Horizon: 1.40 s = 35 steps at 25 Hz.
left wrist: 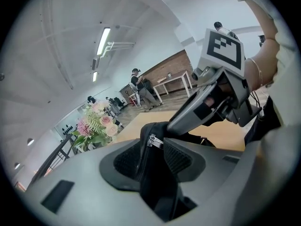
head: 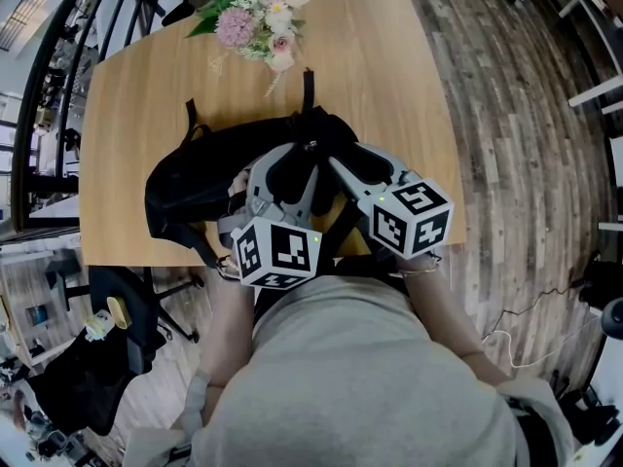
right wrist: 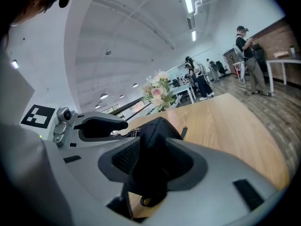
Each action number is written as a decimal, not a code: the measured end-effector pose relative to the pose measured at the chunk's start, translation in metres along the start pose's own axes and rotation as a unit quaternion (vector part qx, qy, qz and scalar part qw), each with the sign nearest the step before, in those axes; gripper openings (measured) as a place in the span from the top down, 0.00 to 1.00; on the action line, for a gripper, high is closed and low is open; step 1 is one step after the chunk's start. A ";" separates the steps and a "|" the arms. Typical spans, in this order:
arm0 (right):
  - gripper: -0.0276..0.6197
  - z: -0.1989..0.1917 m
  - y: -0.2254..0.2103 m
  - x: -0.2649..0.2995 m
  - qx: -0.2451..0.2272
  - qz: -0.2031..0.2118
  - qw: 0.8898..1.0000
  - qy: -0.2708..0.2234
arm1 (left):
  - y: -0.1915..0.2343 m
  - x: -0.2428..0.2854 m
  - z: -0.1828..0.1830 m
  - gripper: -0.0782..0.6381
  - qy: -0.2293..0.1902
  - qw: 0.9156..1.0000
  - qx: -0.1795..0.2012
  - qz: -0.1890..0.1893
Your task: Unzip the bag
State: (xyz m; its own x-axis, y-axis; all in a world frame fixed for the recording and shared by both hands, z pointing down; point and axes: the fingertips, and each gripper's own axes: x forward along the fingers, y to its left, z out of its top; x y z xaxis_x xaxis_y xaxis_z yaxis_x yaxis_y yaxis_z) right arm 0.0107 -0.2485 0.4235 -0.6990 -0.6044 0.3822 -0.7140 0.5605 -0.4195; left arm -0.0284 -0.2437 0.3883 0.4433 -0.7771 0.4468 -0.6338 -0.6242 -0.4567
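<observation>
So the black fabric backpack (head: pixel 195 188) sits on the light wooden counter (head: pixel 389 66), close to its near edge, more toward the left corner. The left tongs (left wrist: pixel 151 161) are clamped on a fold right by the silver zipper pull (left wrist: pixel 155 141). The right tongs (right wrist: pixel 153 161) pinch another bunch of its fabric.

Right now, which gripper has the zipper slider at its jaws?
The left gripper: the metal zipper slider sits atop the fold of backpack pinched in its jaws. The right gripper pinches only plain black fabric.
</observation>
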 end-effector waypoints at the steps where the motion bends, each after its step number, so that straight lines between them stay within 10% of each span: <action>1: 0.71 0.000 0.000 0.000 0.001 0.000 1.000 0.000 | 0.001 0.000 0.001 0.66 -0.002 1.000 0.000 0.001; 35: 0.70 0.000 -0.004 0.001 0.010 -0.008 1.000 -0.008 | 0.006 -0.004 -0.003 0.66 -0.022 0.999 0.011 -0.038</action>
State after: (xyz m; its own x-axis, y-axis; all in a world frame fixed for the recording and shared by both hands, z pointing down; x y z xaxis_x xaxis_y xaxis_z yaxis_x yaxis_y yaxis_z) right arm 0.0124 -0.2512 0.4261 -0.6873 -0.6222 0.3749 -0.7234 0.5394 -0.4310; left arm -0.0360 -0.2441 0.3855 0.5182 -0.7293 0.4468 -0.5828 -0.6835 -0.4396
